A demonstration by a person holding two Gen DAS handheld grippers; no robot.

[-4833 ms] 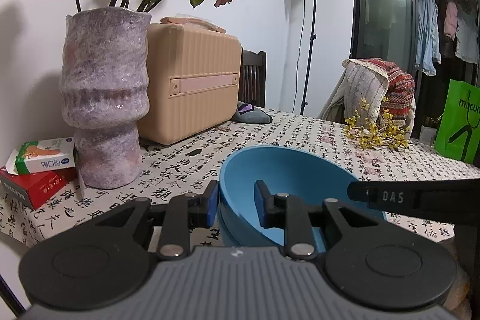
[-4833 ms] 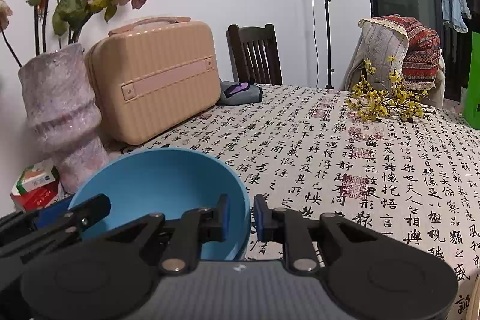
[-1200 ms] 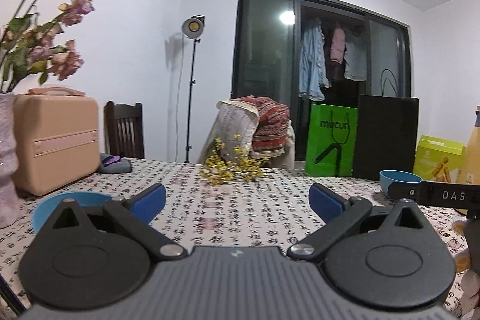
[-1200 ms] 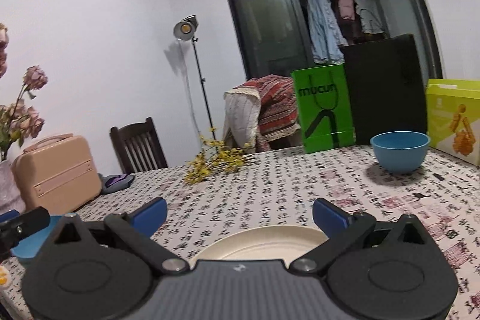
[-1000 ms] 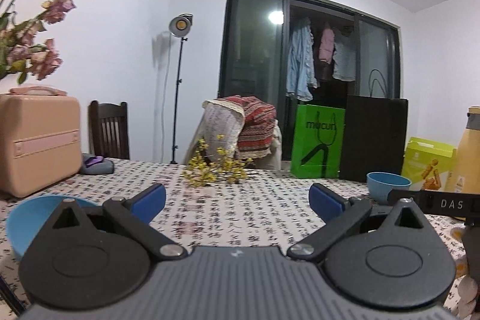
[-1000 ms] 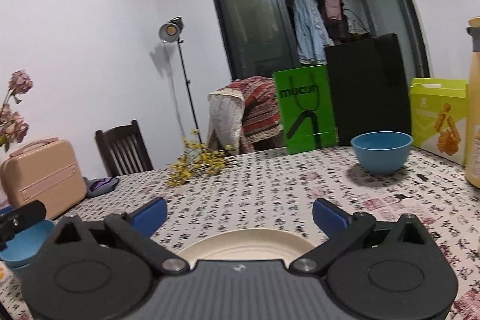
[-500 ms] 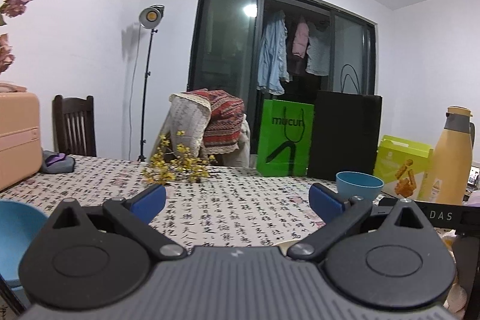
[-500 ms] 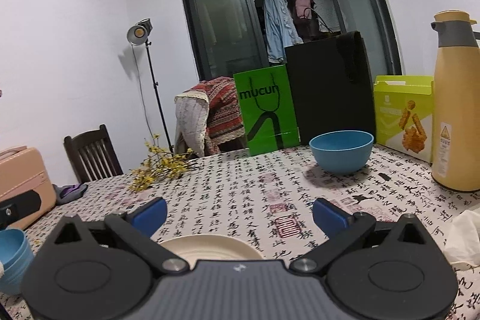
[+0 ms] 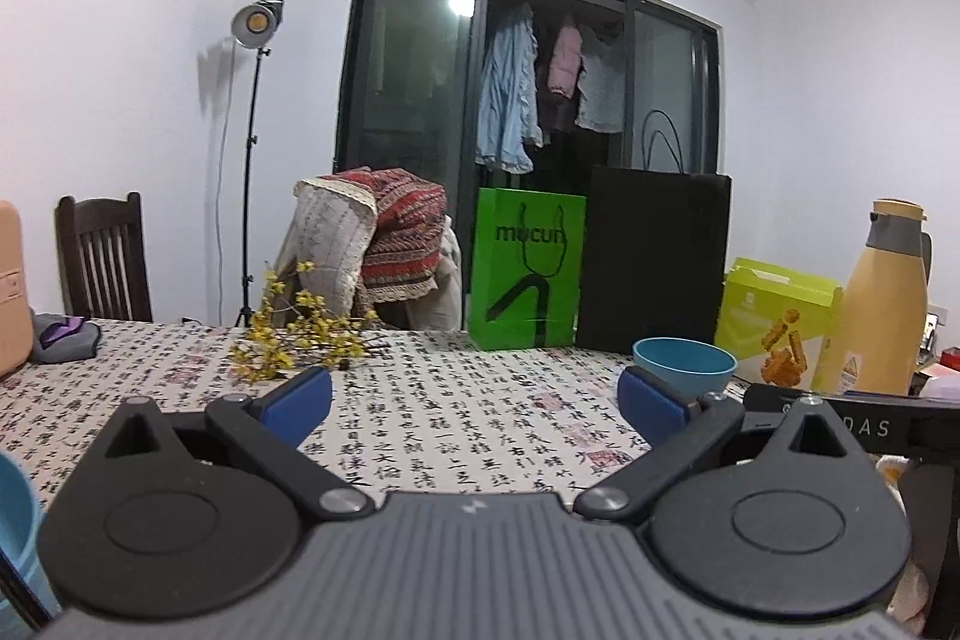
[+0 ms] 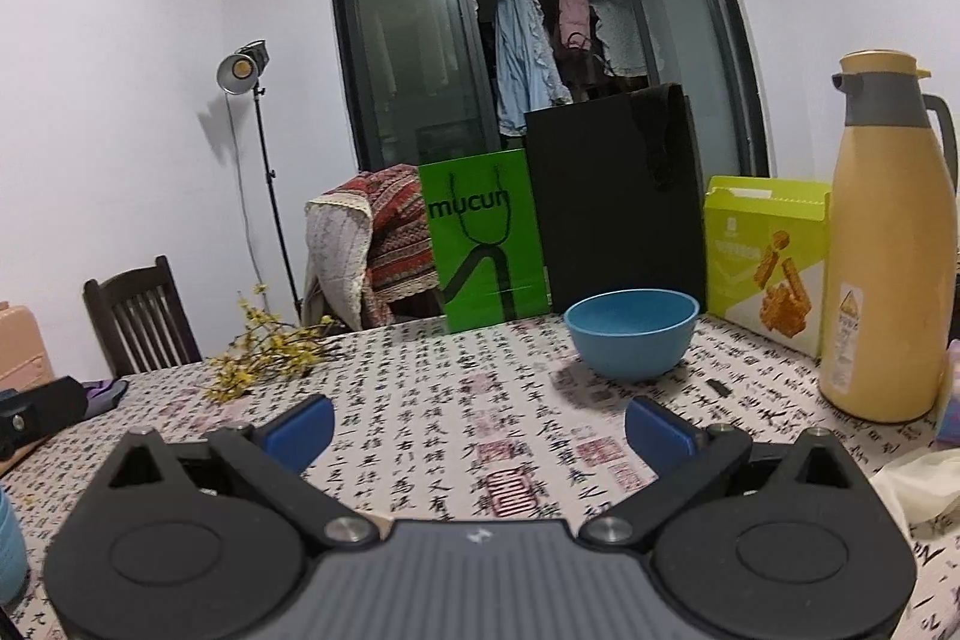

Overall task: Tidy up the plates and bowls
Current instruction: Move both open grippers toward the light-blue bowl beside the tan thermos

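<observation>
On the far side of the table [image 10: 480, 400], which is spread with a cloth printed in black calligraphy, a blue bowl [image 10: 631, 341] stands upright on its own. Just behind it are a tall black paper bag [image 10: 618, 202] and a green bag lettered "mucun" [image 10: 480, 244], and to its right a lime-green snack box [image 10: 765, 253] and a tall yellow thermos jug [image 10: 888, 274] with a grey collar and handle.

The right gripper [image 10: 477, 427] is held low over the cloth, its blue-padded jaws spread wide with nothing between them; the bowl sits beyond them, well apart from either pad. The left gripper [image 9: 474, 400] is likewise splayed wide and empty, hovering above the cloth. From the left wrist camera the same bowl [image 9: 684, 367] shows just past the right-hand pad [image 9: 651, 403], though I cannot tell whether it is close to it or only lined up behind it. At the very left edge of that view a curved sliver of a second blue bowl [image 9: 15, 520] peeks in, close beside the gripper body.

A spray of yellow blossom twigs [image 10: 264, 352] lies on the cloth toward the left. A dark wooden chair [image 10: 141, 322] stands at the table's far left, another chair draped with a red patterned blanket [image 10: 384, 232] is behind the green bag, and a studio lamp on a thin stand [image 10: 243, 67] rises against the white wall. Clothes hang behind the dark sliding glass doors [image 10: 540, 58].
</observation>
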